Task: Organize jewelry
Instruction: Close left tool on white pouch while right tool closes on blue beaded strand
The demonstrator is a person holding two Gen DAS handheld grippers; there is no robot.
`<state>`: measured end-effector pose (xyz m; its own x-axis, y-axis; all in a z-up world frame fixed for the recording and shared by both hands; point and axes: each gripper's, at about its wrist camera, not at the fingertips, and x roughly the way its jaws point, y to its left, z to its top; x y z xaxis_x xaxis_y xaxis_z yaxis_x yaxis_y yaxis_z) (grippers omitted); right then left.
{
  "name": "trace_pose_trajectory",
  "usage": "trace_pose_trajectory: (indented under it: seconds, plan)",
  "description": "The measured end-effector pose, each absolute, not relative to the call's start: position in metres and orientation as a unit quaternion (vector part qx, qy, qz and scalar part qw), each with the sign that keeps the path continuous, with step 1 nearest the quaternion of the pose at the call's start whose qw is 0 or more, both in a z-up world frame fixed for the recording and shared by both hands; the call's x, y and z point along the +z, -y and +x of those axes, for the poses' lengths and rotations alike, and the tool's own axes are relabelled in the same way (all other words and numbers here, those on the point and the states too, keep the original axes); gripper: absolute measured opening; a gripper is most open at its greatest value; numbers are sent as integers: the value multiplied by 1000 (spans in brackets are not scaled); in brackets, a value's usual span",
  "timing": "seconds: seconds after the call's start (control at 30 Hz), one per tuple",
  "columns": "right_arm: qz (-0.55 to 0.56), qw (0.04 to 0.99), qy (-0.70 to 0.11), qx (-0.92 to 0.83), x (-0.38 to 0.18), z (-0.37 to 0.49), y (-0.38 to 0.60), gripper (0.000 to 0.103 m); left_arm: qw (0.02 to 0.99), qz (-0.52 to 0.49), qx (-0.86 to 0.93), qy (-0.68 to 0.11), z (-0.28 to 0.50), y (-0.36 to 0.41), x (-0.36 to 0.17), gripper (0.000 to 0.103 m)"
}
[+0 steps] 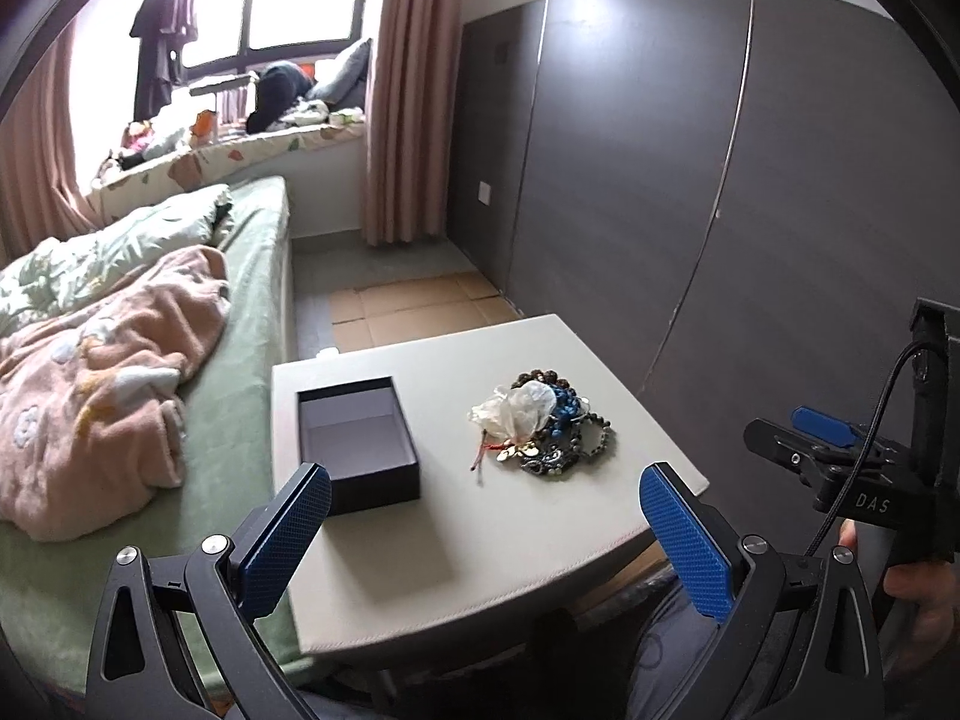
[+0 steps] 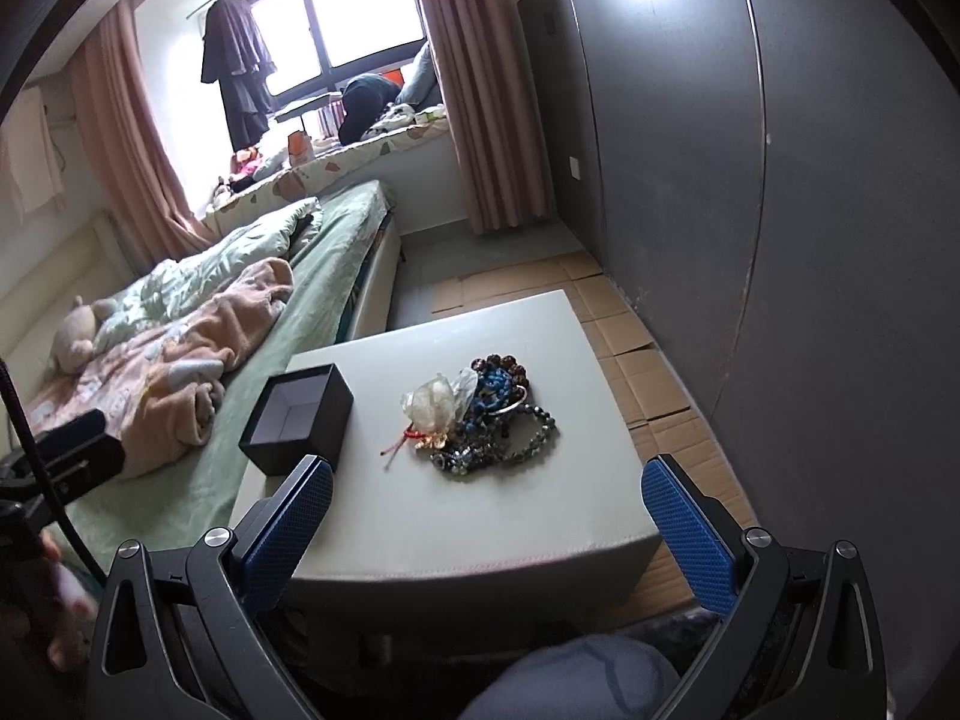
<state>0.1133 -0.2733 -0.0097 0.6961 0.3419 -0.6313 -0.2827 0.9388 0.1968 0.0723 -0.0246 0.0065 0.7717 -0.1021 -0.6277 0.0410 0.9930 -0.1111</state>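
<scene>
Jewelry pile sits tangled mid-tabletop: beaded bracelets, a blue strand, a red cord, and what looks like a crumpled clear pouch, though the fisheye blurs detail. Black box, lid off, stands at the tabletop's left edge beside the bed, apart from the pile. Left gripper and right gripper hover at the near edge, jaws released wide, touching nothing.

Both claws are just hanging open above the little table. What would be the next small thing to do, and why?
Probably lower the right gripper onto the jewelry pile and pinch one piece, perhaps the beaded bracelet at its edge. Both grippers are open and hold nothing, the box sits open and looks empty, and all the jewelry lies tangled in one heap on the table beside it. The left gripper hovers nearer the box.
</scene>
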Motion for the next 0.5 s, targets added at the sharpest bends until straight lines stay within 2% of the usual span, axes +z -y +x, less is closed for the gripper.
trace_pose_trajectory:
  seconds: [0.5]
  plan:
    - [106,892,-404,175,-40,199,277,95,916,-62,-79,-389,173,31,-12,98]
